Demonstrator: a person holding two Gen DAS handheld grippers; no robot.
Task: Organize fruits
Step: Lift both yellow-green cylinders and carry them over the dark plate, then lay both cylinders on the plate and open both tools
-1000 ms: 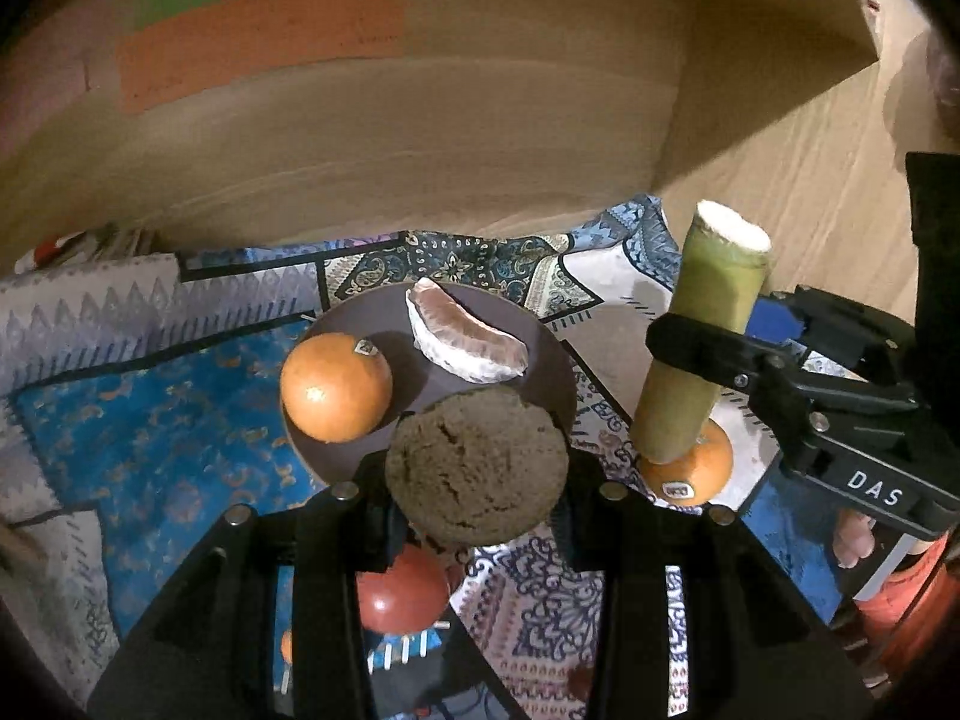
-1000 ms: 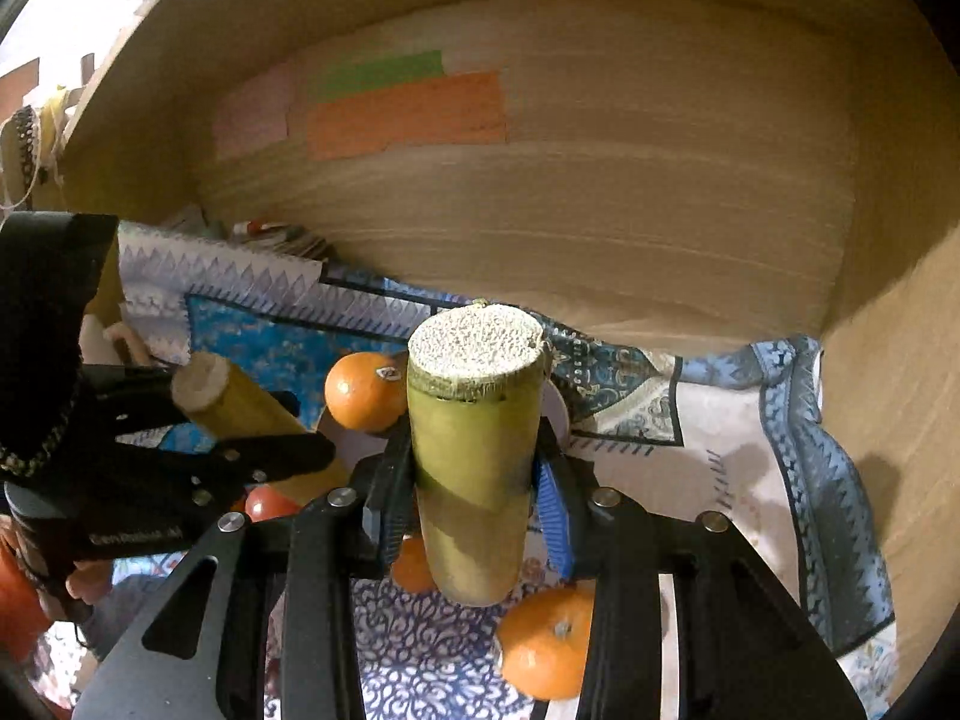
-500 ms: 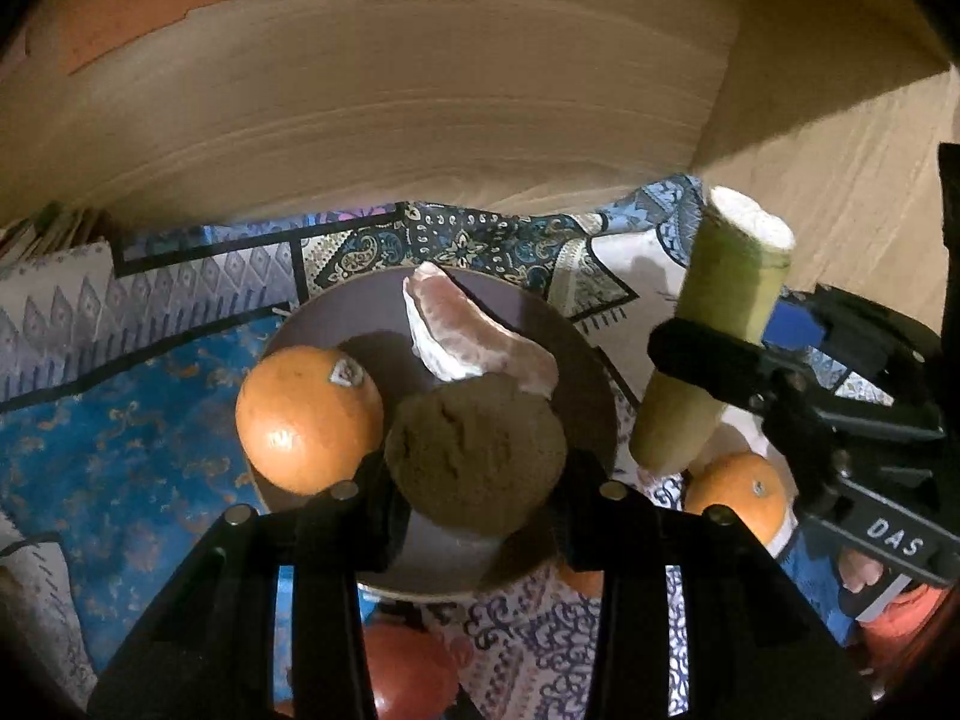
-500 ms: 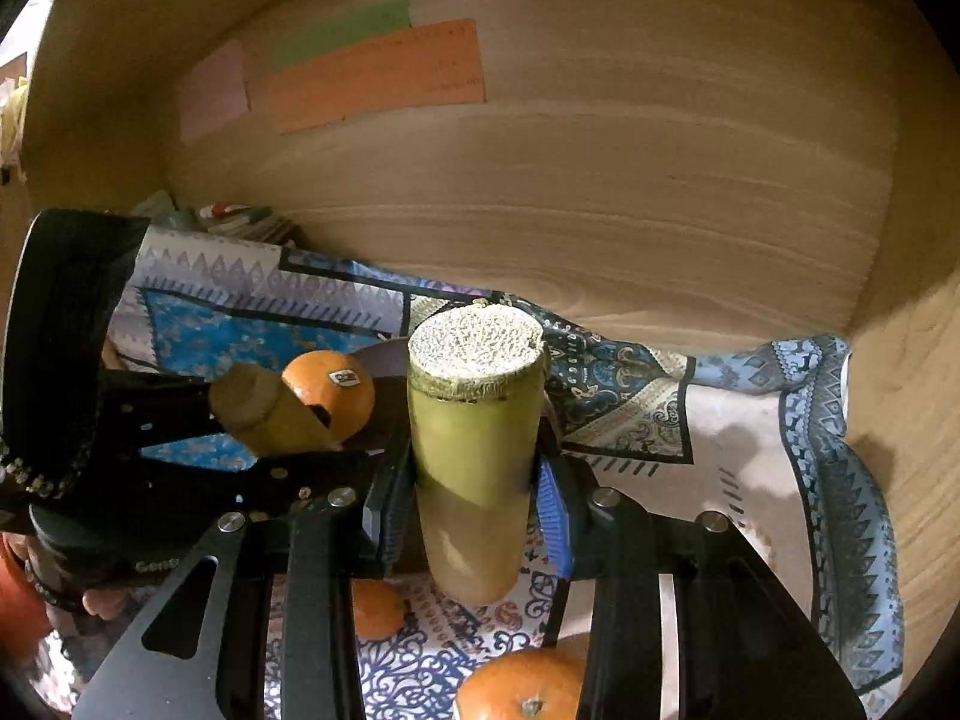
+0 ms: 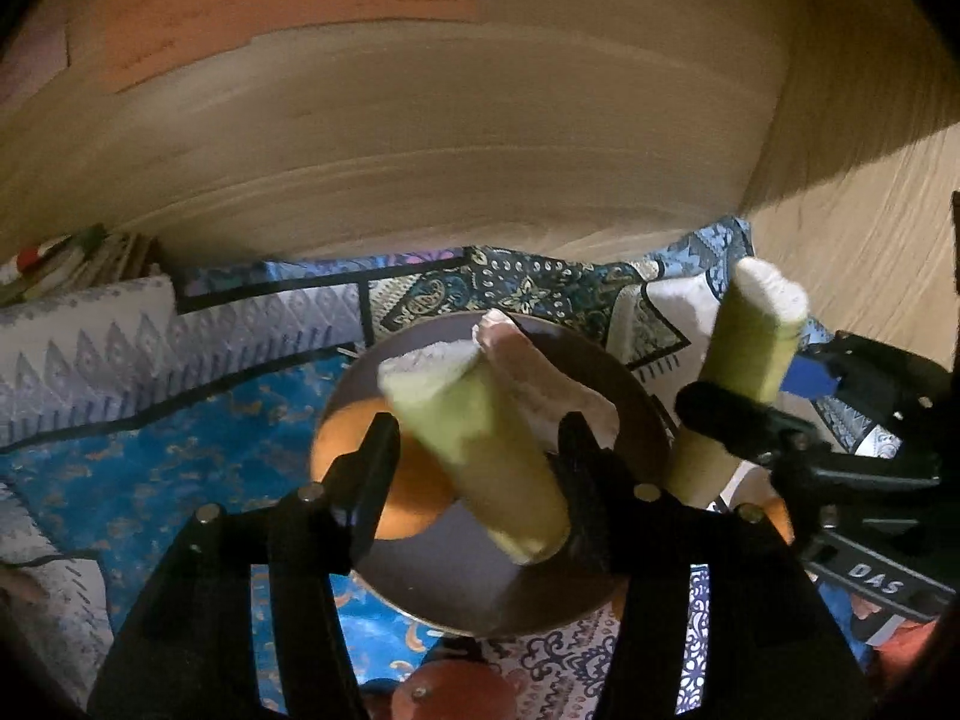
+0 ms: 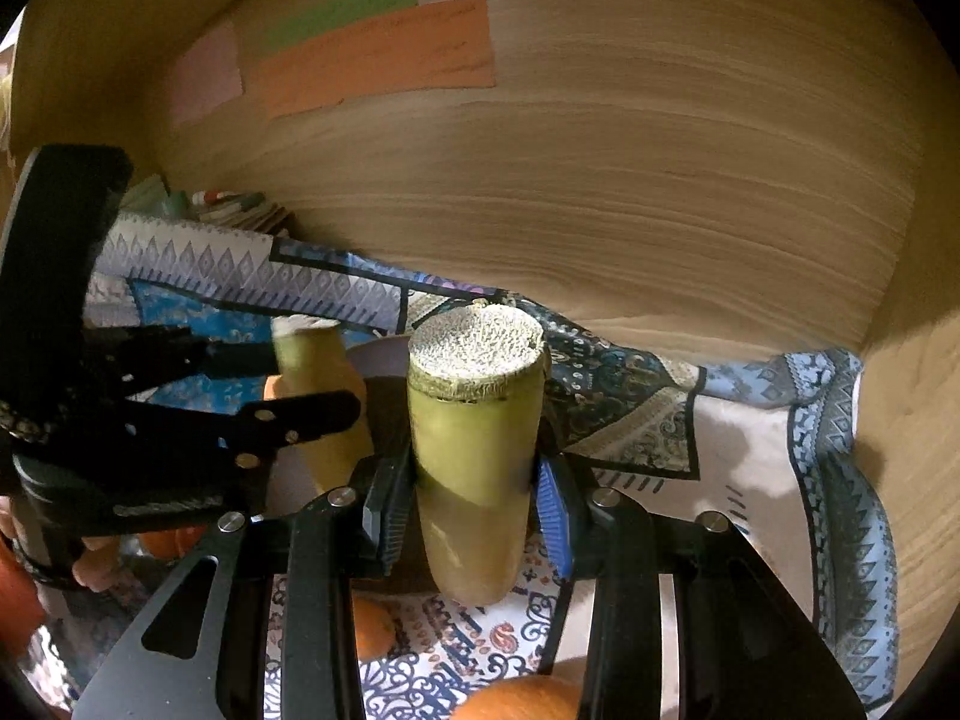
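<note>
My left gripper (image 5: 474, 444) stands open over a dark round plate (image 5: 480, 594). A green sugarcane piece (image 5: 480, 450) lies tilted between its fingers, blurred, over the plate. On the plate sit an orange (image 5: 414, 504) and a peeled pomelo segment (image 5: 540, 372). My right gripper (image 6: 474, 480) is shut on a second green sugarcane piece (image 6: 474, 432), held upright to the right of the plate; it shows in the left wrist view (image 5: 744, 360). The left gripper and its cane piece (image 6: 318, 402) show in the right wrist view.
A patterned blue and white cloth (image 5: 150, 420) covers the surface. A wooden wall (image 6: 660, 180) with coloured paper notes (image 6: 372, 60) stands behind. More oranges (image 6: 522, 702) and a red fruit (image 5: 444, 690) lie on the cloth near the front.
The left gripper's jaws have opened and the sugarcane piece in it has tipped over onto the plate. The right gripper still holds its piece upright and has drawn closer to the plate.
</note>
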